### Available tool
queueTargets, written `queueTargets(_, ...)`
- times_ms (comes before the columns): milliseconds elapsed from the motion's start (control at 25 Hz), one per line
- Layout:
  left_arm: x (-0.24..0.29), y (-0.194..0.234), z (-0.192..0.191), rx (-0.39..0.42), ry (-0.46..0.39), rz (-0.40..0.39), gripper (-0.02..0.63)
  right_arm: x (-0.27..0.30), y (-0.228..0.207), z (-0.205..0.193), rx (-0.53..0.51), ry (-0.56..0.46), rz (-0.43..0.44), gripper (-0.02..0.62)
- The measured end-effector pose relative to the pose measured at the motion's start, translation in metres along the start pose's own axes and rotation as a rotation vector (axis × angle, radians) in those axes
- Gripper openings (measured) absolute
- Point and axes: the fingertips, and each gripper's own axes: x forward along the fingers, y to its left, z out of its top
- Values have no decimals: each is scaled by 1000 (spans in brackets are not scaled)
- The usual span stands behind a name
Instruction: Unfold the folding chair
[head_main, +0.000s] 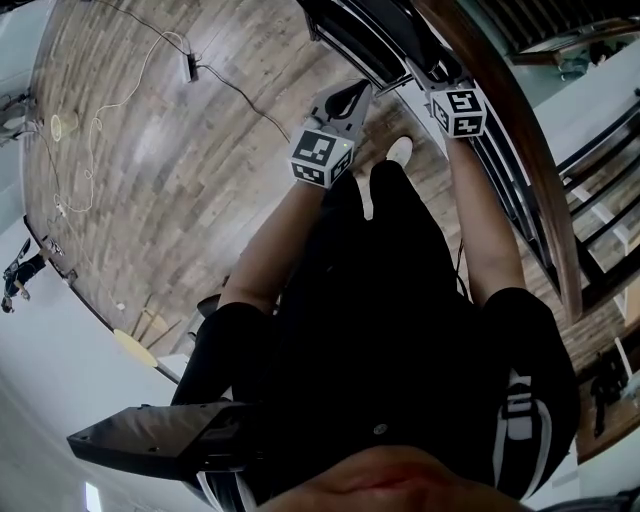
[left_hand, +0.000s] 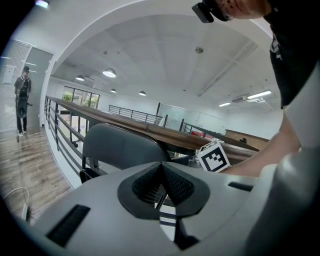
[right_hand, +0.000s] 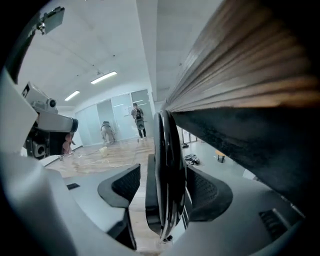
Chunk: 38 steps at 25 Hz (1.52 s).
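The folded black chair (head_main: 372, 36) leans against the railing at the top of the head view. My left gripper (head_main: 350, 97) is shut with nothing in it and points at the chair's curved backrest (left_hand: 121, 147), a little short of it; its closed pads show in the left gripper view (left_hand: 161, 167). My right gripper (right_hand: 163, 176) is open and straddles the chair's thin edge (right_hand: 167, 150), seen end-on. The left pad (right_hand: 125, 186) stands clear of the edge, the right pad (right_hand: 202, 190) lies close beside it. In the head view only that gripper's marker cube (head_main: 458, 110) shows.
A wooden handrail (head_main: 525, 160) on black bars runs along the right, just above my right gripper (right_hand: 240, 75). A cable (head_main: 232, 86) trails over the plank floor. People stand far off (right_hand: 137, 119) (left_hand: 22, 102). A dark case (head_main: 150, 440) sits near the person's legs.
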Motion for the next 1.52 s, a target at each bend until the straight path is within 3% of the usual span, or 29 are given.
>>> queueTargets(160, -3, 3, -4, -2, 7, 10, 3, 12, 1, 7, -22, -20, 50, 258)
queueTargets(240, -5, 5, -5, -4, 8, 16, 3, 13, -5, 8, -15, -34, 26, 162)
queueTargets(320, -7, 7, -7, -5, 10, 21, 3, 12, -7, 7, -10, -37, 15, 145)
queueTargets(640, -12, 28, -24, -19, 54, 74, 4, 8, 19, 5, -31, -8, 51, 133)
queueTargets(1000, -20, 55, -57, 44, 139, 92, 5, 6, 40, 3, -48, -13, 55, 133)
queueTargets(1080, -17, 58, -67, 124, 179, 67, 5, 5, 44, 5, -47, -17, 55, 132)
queueTargets(1280, 2, 75, -107, 449, 352, -46, 5, 5, 46, 3, -62, -14, 58, 132)
queueTargets(1520, 34, 85, -138, 831, 532, -289, 8, 3, 52, 3, -63, -13, 74, 130)
